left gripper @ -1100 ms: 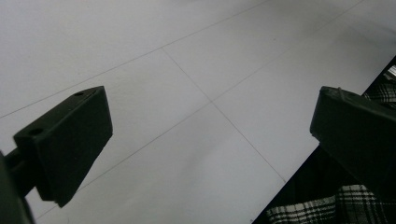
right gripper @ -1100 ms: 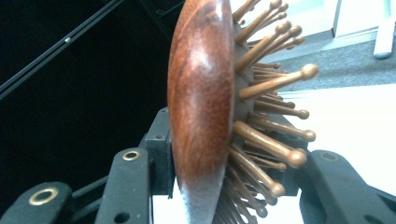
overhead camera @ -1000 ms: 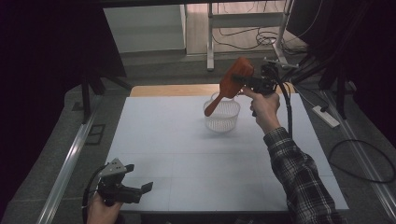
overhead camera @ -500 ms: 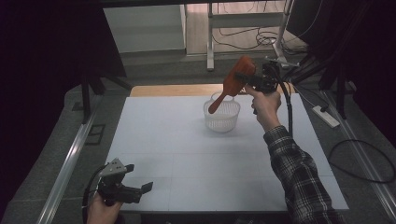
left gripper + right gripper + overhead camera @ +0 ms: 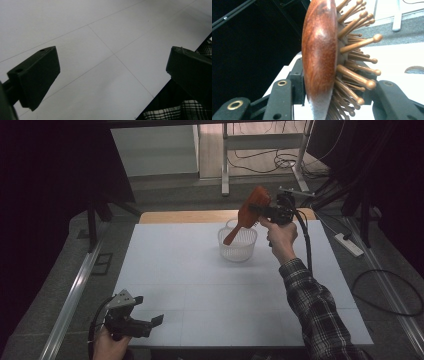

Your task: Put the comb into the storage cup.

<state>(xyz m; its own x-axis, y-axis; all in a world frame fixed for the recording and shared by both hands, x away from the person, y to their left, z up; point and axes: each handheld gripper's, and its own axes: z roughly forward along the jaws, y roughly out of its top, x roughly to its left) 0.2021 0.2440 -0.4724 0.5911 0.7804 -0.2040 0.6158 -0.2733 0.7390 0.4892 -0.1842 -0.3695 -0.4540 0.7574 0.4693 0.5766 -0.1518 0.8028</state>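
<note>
A reddish wooden hairbrush [image 5: 249, 211] with wooden pins hangs in the air over a clear plastic basket [image 5: 237, 244] at the back middle of the white table. My right gripper [image 5: 262, 210] is shut on the brush's head; its handle slopes down toward the basket. In the right gripper view the hairbrush [image 5: 322, 55] stands between the two black jaws, pins pointing right. My left gripper [image 5: 150, 322] rests low at the table's front left corner, open with nothing in it. In the left gripper view its jaws stand wide apart over the white table top [image 5: 100, 40].
The white table top [image 5: 200, 285] has a wooden strip [image 5: 180, 216] along its back edge. A power strip [image 5: 349, 244] and cables lie on the floor to the right. A metal rail [image 5: 75, 290] runs along the left side.
The right gripper has lifted the hairbrush a little higher and toward the back, tilting it more upright over the basket. The left gripper has stayed still.
</note>
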